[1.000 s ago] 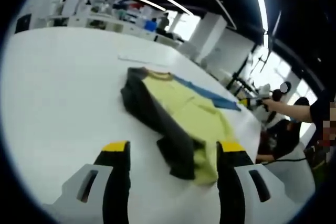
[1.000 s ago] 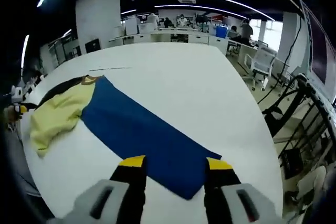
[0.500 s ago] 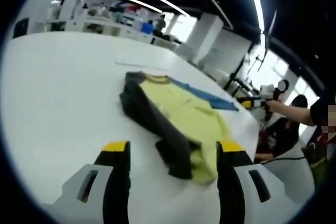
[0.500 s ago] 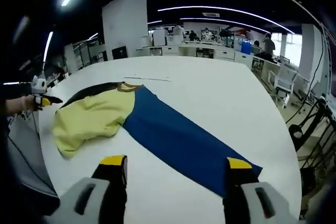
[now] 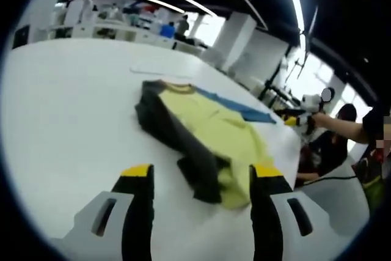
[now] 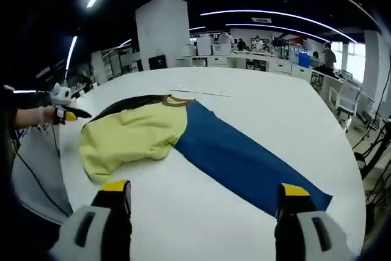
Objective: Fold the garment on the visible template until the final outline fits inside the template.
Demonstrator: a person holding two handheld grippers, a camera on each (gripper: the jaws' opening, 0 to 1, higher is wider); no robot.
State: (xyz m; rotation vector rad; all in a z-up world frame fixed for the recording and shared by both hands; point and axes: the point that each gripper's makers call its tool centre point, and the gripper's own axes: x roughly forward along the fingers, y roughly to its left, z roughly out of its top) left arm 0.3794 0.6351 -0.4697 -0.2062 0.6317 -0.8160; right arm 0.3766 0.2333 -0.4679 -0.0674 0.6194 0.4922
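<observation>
Folding appears unfinished: the yellow-and-dark shirt (image 6: 131, 136) lies rumpled on the white table (image 6: 201, 206), overlapping the blue template (image 6: 244, 160) at its 10 o'clock end, while left gripper (image 5: 198, 178) and right gripper (image 6: 204, 197) hover with jaws apart, holding nothing.

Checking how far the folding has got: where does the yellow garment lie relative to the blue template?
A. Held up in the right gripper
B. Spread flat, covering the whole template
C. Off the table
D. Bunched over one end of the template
D: the yellow garment lies crumpled at one end of the blue template, whose remaining length stretches bare across the white table.
</observation>
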